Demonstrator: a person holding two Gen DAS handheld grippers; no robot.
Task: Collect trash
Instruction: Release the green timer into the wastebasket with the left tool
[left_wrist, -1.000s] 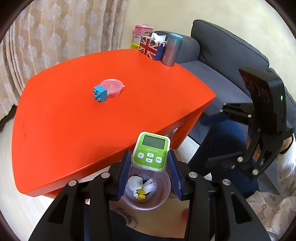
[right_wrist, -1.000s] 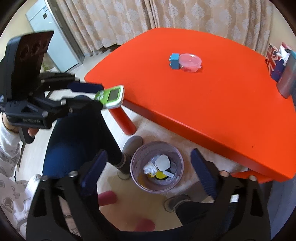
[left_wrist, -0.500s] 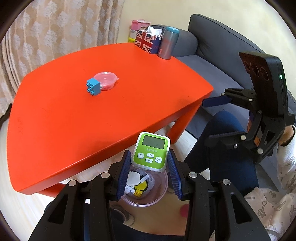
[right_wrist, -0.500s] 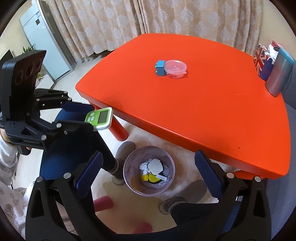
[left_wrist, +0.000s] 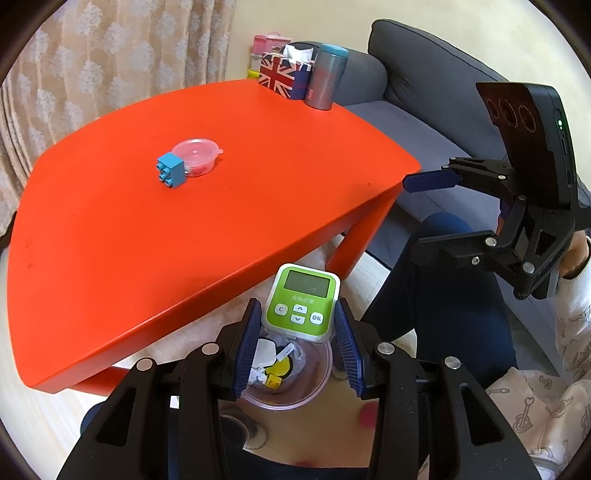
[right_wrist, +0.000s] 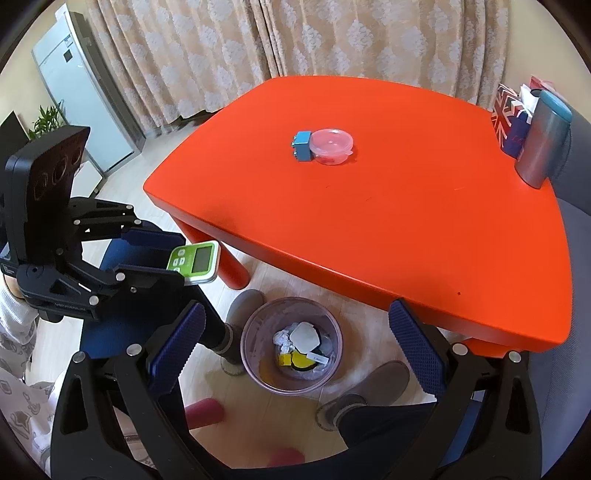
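Green timer (left_wrist: 301, 302) clamped in left tongs (left_wrist: 299, 334), screen end pointing forward above bin (right_wrist: 291, 345); right tongs (right_wrist: 295, 336) wide, empty.

Toy brick (right_wrist: 303, 145) touching lidded tub (right_wrist: 331, 146) on table (right_wrist: 388, 206), bin (right_wrist: 291, 345) on floor before it — scraps (right_wrist: 301, 341) inside

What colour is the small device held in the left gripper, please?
The device is lime green with a white edge and a grey screen, clearest in the left wrist view.
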